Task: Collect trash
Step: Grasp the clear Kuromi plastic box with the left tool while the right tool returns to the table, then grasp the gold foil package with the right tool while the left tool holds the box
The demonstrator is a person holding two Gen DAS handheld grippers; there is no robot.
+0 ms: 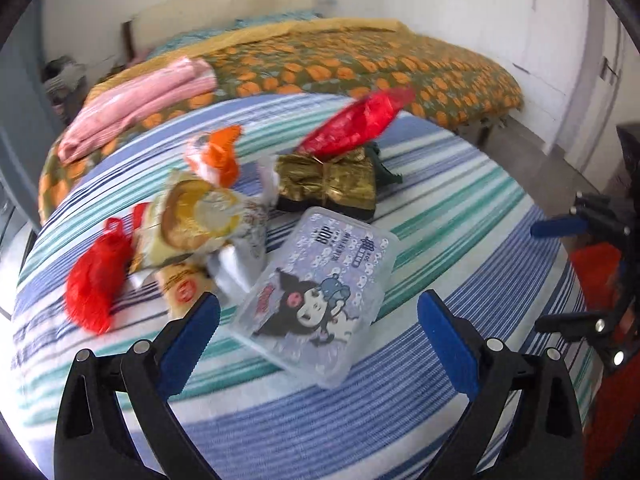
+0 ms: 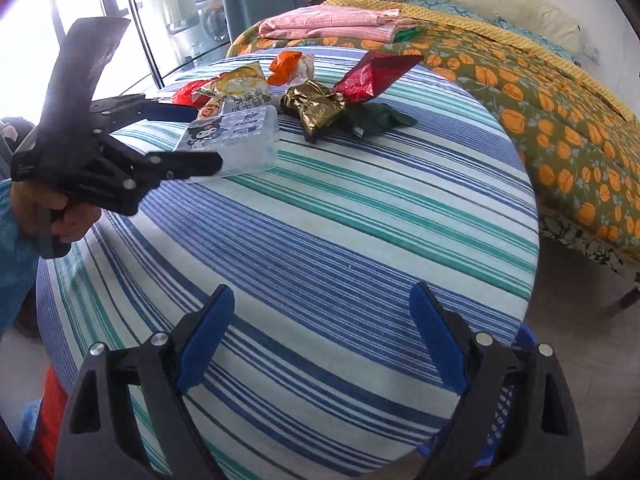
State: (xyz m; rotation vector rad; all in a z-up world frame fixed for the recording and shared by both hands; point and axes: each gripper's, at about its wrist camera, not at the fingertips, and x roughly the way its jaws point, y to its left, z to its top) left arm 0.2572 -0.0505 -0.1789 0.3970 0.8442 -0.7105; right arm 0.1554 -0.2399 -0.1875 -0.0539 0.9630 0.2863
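We hold both jaws apart and empty, left gripper (image 1: 318, 334) over the clear cartoon box (image 1: 316, 296), right gripper (image 2: 322, 340) above the striped bench (image 2: 360, 216).

Left gripper (image 1: 318, 330) fingers spread wide, nothing between, pitched down. Right gripper (image 2: 322, 340) fingers also wide, empty, pitched down. Hand (image 2: 52, 208) grips left gripper's handle.
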